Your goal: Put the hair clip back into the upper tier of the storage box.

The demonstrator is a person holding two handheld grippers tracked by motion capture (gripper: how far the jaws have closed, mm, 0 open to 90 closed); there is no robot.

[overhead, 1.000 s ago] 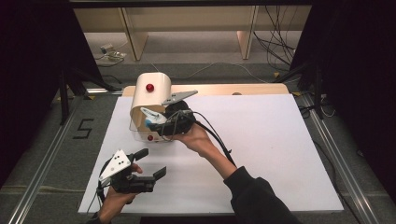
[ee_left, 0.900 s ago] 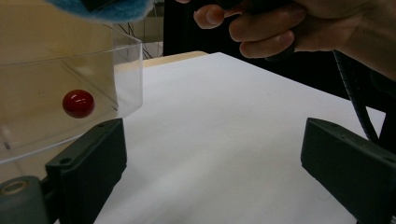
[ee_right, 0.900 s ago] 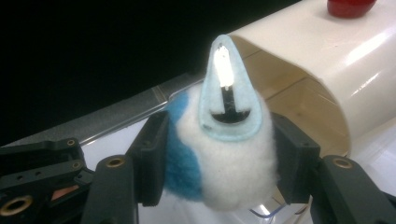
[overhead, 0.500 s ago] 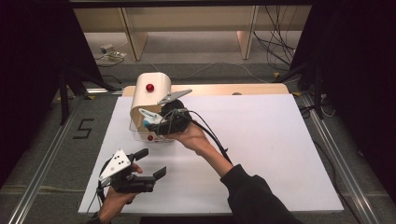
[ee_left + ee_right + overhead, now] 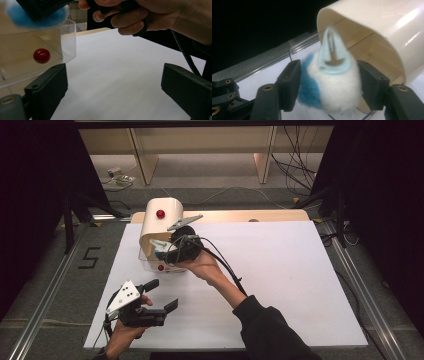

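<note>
the white counter [image 5: 300, 270] carries a cream box [image 5: 165, 217] with a round lid and a clear front tray. the right gripper [image 5: 329, 82] is shut on a fluffy white and blue toy [image 5: 332, 85], right at the box's open mouth, pointing in. the left gripper [image 5: 160, 296] waits wide open and empty, near the counter's front edge, well away from the toy.

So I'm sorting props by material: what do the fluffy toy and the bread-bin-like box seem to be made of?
Fluffy toy held in the right gripper: looks like soft plush, with a fuzzy white and blue nap. Box: probably plastic, with a glossy cream hood and a see-through front wall.
</note>
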